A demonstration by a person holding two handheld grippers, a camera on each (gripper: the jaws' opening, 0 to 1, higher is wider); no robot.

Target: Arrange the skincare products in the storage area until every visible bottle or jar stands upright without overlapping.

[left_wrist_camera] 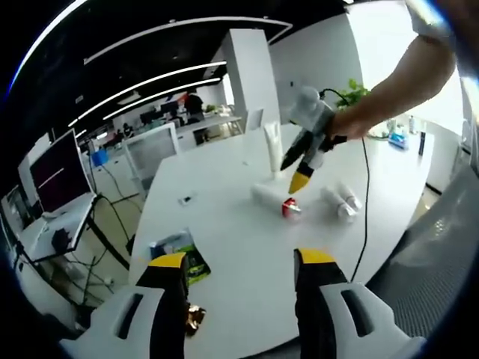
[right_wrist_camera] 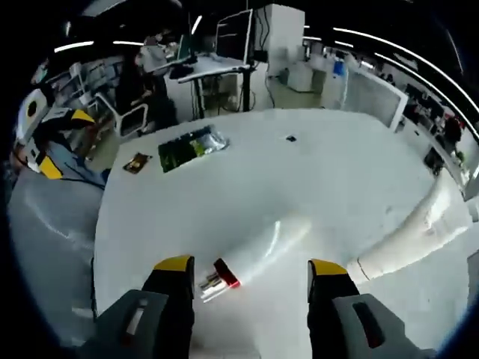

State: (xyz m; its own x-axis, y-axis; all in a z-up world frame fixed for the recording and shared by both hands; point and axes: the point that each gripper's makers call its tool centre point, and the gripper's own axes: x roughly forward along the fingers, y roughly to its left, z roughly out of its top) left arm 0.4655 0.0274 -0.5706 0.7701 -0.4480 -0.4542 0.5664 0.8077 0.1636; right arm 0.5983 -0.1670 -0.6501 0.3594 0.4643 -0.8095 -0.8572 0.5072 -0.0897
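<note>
Right gripper [right_wrist_camera: 247,273], jaws wide and empty, is poised over a white tube [right_wrist_camera: 262,247] lying flat on the table [right_wrist_camera: 329,172]. Left gripper [left_wrist_camera: 241,265] is likewise held wide. The tube is judged light, soft and slippery, best grasped mid-body.

open-plan office around a white table

the large white table [left_wrist_camera: 224,247] sits under long curved ceiling light strips [left_wrist_camera: 150,78] on a dark ceiling. a white square pillar [left_wrist_camera: 247,75] rises behind it, with bright daylight and a green plant [left_wrist_camera: 352,91] to one side. a desk with a dark monitor [left_wrist_camera: 56,172] stands nearby, and further desks and chairs [right_wrist_camera: 135,116] line the pale floor.
</note>
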